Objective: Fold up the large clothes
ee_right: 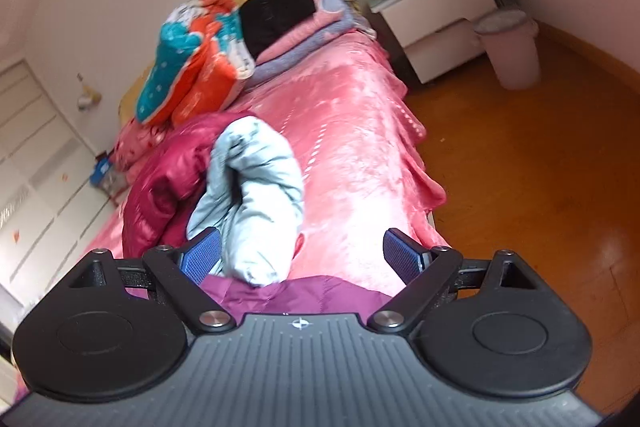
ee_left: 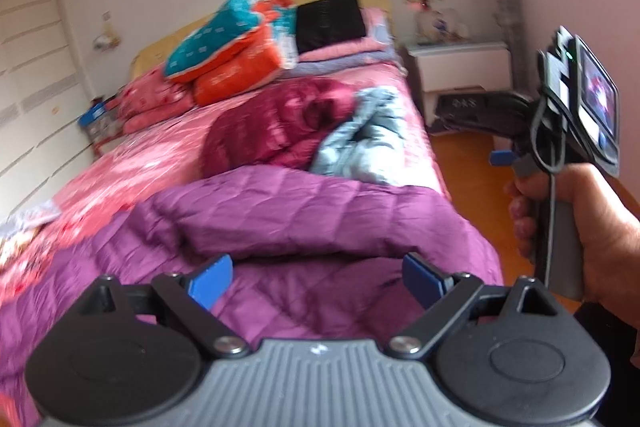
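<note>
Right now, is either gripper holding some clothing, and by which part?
Nothing is held. The left gripper is open above the purple jacket; the right gripper is open too.

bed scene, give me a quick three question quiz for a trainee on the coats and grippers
1. True or false: the left gripper is shut on the purple quilted coat.
2. Multiple choice: which garment lies against the dark red jacket? A) a light blue jacket B) a green sweater C) a white shirt
3. Fill in: the right gripper has its blue fingers ____, with nothing between them.

Key
1. False: it is open above the coat.
2. A, the light blue jacket.
3. open
</note>
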`<action>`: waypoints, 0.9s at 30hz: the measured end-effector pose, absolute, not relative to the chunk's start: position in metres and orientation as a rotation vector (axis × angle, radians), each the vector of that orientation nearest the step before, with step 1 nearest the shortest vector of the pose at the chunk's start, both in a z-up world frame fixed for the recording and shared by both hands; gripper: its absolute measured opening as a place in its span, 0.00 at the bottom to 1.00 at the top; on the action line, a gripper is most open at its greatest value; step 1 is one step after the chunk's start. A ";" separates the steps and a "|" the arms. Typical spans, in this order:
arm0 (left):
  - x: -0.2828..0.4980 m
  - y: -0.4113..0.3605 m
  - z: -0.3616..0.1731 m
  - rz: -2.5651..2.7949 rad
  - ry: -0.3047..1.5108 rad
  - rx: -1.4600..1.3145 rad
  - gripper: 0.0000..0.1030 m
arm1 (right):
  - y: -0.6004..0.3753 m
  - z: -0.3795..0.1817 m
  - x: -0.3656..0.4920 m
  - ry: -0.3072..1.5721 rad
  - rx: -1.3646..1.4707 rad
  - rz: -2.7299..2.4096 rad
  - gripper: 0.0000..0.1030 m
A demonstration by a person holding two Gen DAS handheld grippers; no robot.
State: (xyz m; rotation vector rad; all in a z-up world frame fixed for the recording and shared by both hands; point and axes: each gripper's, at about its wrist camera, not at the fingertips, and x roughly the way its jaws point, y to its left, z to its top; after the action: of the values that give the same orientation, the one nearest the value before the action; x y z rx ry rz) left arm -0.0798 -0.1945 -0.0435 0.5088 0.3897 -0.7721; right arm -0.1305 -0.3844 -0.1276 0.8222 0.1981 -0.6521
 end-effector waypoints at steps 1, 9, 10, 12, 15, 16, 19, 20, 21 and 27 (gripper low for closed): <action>-0.081 -0.202 -0.045 -0.781 0.378 0.536 0.89 | -0.389 -0.130 -0.132 0.194 0.844 -0.655 1.00; -0.064 -0.262 -0.068 -0.812 0.306 0.764 0.86 | -0.411 -0.148 -0.141 0.169 0.974 -0.687 1.00; -0.061 -0.267 -0.073 -0.811 0.293 0.804 0.85 | -0.413 -0.150 -0.141 0.169 0.993 -0.688 1.00; -0.054 -0.274 -0.083 -0.814 0.269 0.881 0.85 | -0.417 -0.155 -0.140 0.172 1.031 -0.688 1.00; -0.042 -0.280 -0.095 -0.811 0.267 0.966 0.82 | -0.421 -0.158 -0.136 0.175 1.066 -0.686 1.00; -0.038 -0.281 -0.098 -0.823 0.271 0.985 0.81 | -0.422 -0.158 -0.134 0.176 1.073 -0.684 1.00; -0.033 -0.285 -0.109 -0.861 0.273 1.060 0.81 | -0.424 -0.159 -0.133 0.178 1.089 -0.677 1.00; -0.033 -0.286 -0.113 -0.866 0.266 1.076 0.81 | -0.424 -0.158 -0.134 0.176 1.096 -0.674 1.00; -0.032 -0.288 -0.115 -0.873 0.264 1.087 0.81 | -0.424 -0.159 -0.134 0.174 1.102 -0.673 1.00; -0.030 -0.306 -0.127 -0.896 0.252 1.112 0.81 | -0.425 -0.160 -0.131 0.164 1.122 -0.662 1.00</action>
State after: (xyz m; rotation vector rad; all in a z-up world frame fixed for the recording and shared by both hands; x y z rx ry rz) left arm -0.0298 -0.3056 -0.1275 1.1120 0.2521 -0.8958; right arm -0.1309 -0.4249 -0.1598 1.1223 0.1643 -0.6624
